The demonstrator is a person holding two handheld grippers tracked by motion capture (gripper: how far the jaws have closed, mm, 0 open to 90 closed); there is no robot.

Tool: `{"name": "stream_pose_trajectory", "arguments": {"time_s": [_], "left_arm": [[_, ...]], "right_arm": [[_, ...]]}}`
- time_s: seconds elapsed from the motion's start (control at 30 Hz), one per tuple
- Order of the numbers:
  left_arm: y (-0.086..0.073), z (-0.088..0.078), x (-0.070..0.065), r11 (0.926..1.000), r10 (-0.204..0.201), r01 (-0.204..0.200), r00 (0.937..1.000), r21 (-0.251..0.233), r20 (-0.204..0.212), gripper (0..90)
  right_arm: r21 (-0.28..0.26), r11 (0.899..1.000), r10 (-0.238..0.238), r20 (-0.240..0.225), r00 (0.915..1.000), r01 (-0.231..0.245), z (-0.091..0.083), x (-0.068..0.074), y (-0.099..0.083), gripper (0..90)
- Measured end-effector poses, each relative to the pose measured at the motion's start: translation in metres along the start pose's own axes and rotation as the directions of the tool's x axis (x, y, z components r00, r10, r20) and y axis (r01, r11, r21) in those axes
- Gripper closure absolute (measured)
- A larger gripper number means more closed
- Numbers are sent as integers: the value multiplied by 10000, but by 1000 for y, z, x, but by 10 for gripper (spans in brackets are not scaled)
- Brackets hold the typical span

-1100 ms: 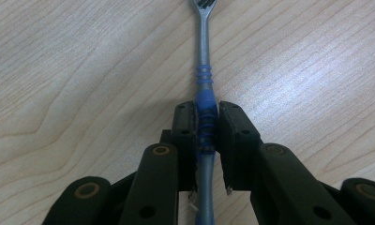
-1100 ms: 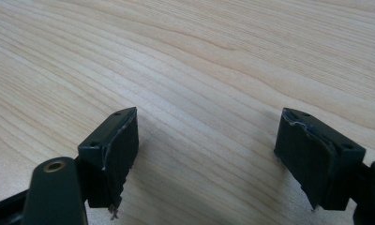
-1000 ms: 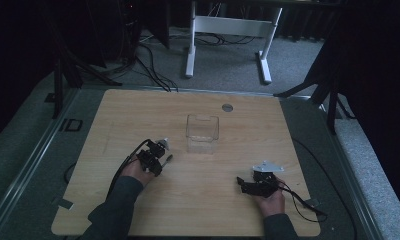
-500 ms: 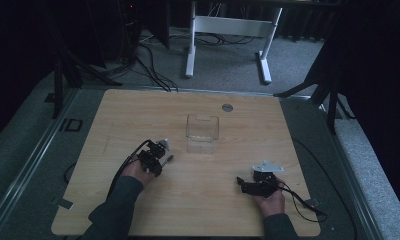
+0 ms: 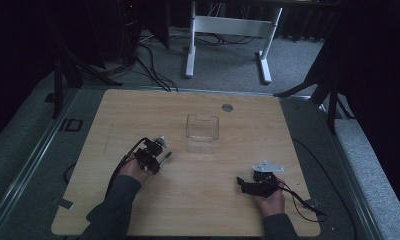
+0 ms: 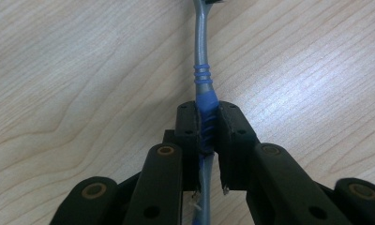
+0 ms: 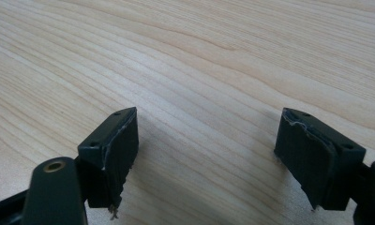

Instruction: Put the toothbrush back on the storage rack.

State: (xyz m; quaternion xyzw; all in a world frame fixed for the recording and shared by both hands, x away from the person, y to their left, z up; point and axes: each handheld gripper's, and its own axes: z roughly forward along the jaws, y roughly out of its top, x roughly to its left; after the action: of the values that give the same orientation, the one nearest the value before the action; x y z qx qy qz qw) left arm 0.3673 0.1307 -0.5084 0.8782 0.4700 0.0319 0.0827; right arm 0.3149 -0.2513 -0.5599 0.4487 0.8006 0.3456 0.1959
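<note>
A slim grey handle (image 6: 200,42) with a blue ribbed grip lies on the wooden table (image 5: 138,115), running away from me. My left gripper (image 6: 207,110) is shut on the blue grip, with both pads pressed against it. In the high view the left gripper (image 5: 158,150) sits left of centre, and the handle's pale end (image 5: 166,155) pokes out toward the right. My right gripper (image 7: 206,136) stands open just over bare wood with nothing between its jaws. In the high view the right gripper (image 5: 243,182) is near the front right, pointing left.
A clear plastic box (image 5: 202,131) stands at the table's middle, just right of and beyond the left gripper. A small round grey disc (image 5: 227,107) lies behind it. A white desk frame (image 5: 228,30) stands on the floor past the table's far edge.
</note>
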Motion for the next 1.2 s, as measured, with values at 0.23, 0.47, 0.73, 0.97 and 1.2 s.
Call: {"name": "stream_pose_trajectory", "arguments": {"time_s": [0.23,0.47,0.73,0.97,1.2], "left_arm": [[-1,-5,0,9996,36,-36,10000,-285,3,797],[-2,-11,1,9979,27,-22,10000,-653,74,797],[-3,-16,2,9933,43,-15,9997,-1151,235,796],[-5,-21,3,9887,-10,51,9996,-1497,274,796],[-5,-25,4,9830,-144,183,9996,-1826,228,796]], "right_arm": [[-1,10000,3,0,10000,-3,0,0,0,213],[0,10000,2,-1,10000,-2,0,0,0,214],[1,10000,1,0,10000,-1,0,0,0,213],[-3,10000,-3,-1,10000,3,0,0,0,213],[-6,10000,-5,2,10000,5,0,0,0,214]]}}
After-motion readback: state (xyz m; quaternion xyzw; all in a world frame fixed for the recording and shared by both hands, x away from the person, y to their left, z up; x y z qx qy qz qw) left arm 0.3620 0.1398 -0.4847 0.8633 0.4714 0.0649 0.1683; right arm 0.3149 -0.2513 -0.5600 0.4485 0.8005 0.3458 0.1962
